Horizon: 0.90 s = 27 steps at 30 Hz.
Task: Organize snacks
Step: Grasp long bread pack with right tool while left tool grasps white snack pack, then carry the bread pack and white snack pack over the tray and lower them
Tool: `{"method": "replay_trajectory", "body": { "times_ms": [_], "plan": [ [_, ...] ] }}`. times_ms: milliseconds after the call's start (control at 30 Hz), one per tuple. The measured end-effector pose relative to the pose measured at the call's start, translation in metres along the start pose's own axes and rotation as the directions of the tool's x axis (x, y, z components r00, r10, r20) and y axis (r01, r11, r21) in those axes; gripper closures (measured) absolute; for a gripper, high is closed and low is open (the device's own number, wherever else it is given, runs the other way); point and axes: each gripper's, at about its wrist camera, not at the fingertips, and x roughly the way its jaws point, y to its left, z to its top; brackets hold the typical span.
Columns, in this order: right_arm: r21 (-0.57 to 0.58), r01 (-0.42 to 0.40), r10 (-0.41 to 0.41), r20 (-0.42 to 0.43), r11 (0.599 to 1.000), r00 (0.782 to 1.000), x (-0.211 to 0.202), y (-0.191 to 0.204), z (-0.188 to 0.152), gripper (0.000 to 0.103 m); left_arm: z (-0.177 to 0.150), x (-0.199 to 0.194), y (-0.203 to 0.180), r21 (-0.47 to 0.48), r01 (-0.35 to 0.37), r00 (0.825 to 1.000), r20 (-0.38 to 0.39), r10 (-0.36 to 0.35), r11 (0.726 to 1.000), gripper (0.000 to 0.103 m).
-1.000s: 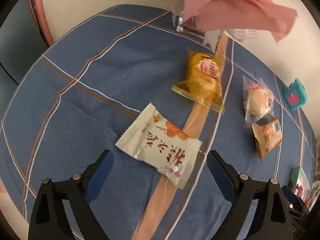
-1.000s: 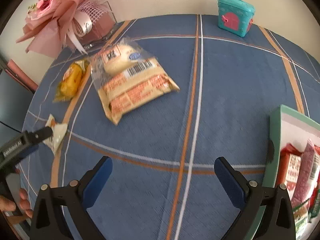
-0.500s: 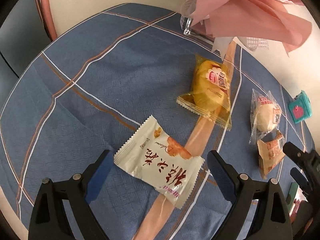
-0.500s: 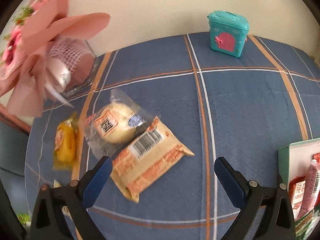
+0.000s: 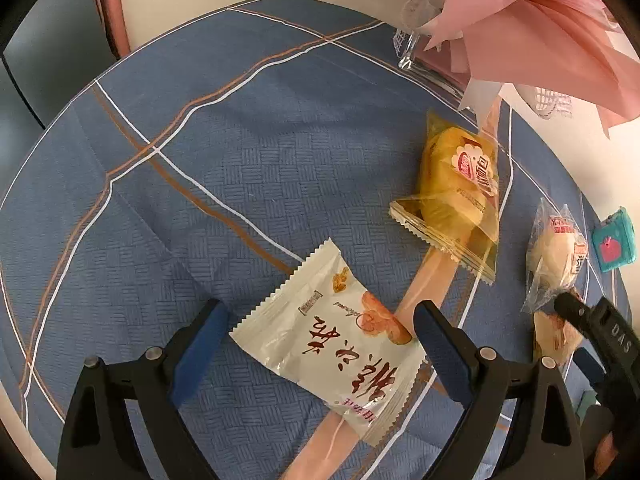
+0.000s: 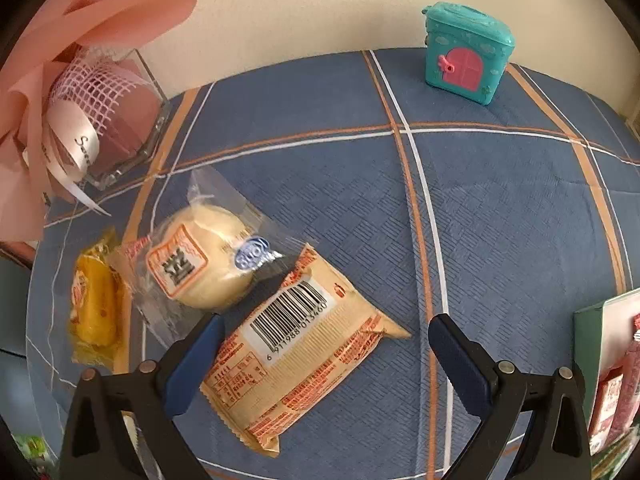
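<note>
Both grippers have closed in on targets: left gripper (image 5: 320, 344) spread around white packet (image 5: 336, 348); right gripper (image 6: 326, 346) spread over tan barcode packet (image 6: 304, 364), box (image 6: 592, 344) at 3 o'clock. Grasps likely next.

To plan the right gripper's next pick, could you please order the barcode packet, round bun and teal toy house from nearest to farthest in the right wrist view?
1. Barcode packet: between the open right gripper fingers.
2. Round bun: ahead, left.
3. Teal toy house: far right, by the wall.

Blue woven bench cloth (image 6: 500, 216), orange-and-white plaid lines; white snack packet (image 5: 336, 340), red lettering; teal toy house (image 6: 466, 52), pink door.
</note>
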Motion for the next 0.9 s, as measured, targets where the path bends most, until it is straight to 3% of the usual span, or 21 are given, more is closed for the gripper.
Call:
{"method": "replay_trajectory", "body": {
  "times_ms": [267,600,900],
  "plan": [
    [-0.068,0.02,-0.021,-0.023,0.997,0.999,-0.003,-0.017,-0.012,0.005,-0.002,0.004,-0.007,0.027,-0.032,0.999,-0.002,0.032,0.999,0.009],
    [-0.151,0.057,-0.06,-0.015,0.987,0.998,-0.015,-0.038,-0.027,0.042,-0.015,-0.003,-0.023,0.076,-0.004,1.0,-0.014,0.005,0.997,0.025],
    [-0.184,0.053,-0.058,-0.02,0.982,0.998,-0.031,-0.058,-0.051,0.057,-0.041,-0.008,-0.073,0.221,0.026,0.999,-0.048,-0.015,0.975,0.038]
  ]
}}
